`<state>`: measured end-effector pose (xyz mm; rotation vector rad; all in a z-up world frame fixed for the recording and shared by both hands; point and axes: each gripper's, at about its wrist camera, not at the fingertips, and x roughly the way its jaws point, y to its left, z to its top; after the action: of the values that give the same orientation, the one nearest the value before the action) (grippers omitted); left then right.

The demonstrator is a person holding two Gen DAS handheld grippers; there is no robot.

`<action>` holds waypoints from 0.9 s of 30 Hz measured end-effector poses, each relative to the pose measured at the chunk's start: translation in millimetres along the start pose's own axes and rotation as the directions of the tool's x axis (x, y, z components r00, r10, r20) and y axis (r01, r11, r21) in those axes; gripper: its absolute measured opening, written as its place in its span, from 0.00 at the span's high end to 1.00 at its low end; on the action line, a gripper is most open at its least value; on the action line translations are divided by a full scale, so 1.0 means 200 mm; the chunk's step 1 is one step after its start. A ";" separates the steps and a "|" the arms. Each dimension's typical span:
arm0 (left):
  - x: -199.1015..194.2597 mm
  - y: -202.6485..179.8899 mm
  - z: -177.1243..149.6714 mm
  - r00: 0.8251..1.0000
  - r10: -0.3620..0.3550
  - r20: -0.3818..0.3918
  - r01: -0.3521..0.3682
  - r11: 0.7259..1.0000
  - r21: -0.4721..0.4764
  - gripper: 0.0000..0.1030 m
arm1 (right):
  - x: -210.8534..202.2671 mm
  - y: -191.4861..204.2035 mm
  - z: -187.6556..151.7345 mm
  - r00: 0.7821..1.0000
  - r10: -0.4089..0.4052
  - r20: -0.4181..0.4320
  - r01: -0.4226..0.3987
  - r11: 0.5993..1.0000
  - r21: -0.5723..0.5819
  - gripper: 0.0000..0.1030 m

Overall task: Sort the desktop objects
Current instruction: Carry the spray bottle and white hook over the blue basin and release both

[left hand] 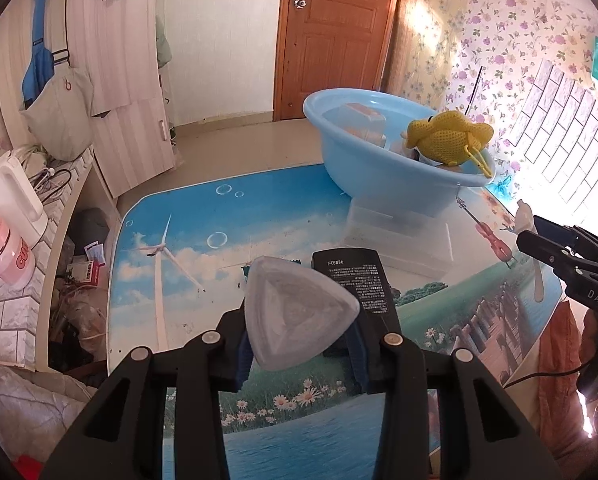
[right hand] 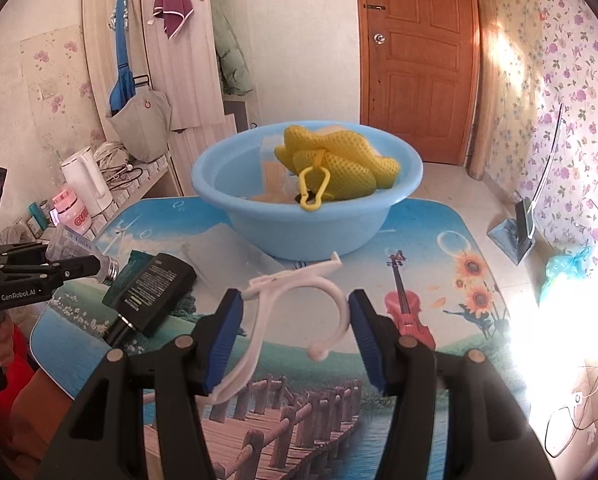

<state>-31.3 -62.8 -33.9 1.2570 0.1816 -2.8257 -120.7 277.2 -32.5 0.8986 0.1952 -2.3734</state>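
Observation:
My left gripper [left hand: 301,322] is shut on a clear plastic bottle [left hand: 299,308], whose triangular base faces the camera. From the right wrist view the bottle [right hand: 75,246] shows its threaded neck in that gripper [right hand: 93,270], held above the table's left side. My right gripper [right hand: 297,304] is shut on a white plastic hook [right hand: 259,320] held across its blue pads. The hook [left hand: 523,216] and right gripper [left hand: 535,232] also show at the left view's right edge. A black box [right hand: 151,292] lies flat on the table. Behind it, a blue basin [right hand: 299,232] holds a yellow mesh bag [right hand: 347,168].
The basin [left hand: 363,168] rests on a clear plastic box [left hand: 399,236] at the far side of the picture-printed table mat [left hand: 203,216]. A white kettle [right hand: 85,184] and a pink cup [right hand: 71,210] stand on a side counter to the left. A wooden door [right hand: 415,60] is behind.

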 end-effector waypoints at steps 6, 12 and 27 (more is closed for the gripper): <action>-0.04 -0.04 0.04 1.000 0.001 0.017 -0.001 1.000 0.017 0.63 | -0.02 -0.01 0.02 1.000 0.011 0.017 -0.011 1.000 0.004 0.48; -0.05 -0.09 0.11 1.000 0.006 0.025 -0.007 0.999 0.048 0.63 | -0.04 -0.02 0.04 0.999 0.019 0.040 -0.019 1.000 0.001 0.48; -0.09 -0.31 0.40 0.994 -0.040 0.101 0.028 0.993 0.118 0.63 | -0.02 -0.11 0.16 0.994 0.040 0.105 -0.042 0.999 0.014 0.48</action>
<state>-83.6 -10.8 37.3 1.1333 0.0351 -2.9612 -149.3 286.6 -6.3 0.7765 0.1147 -2.3795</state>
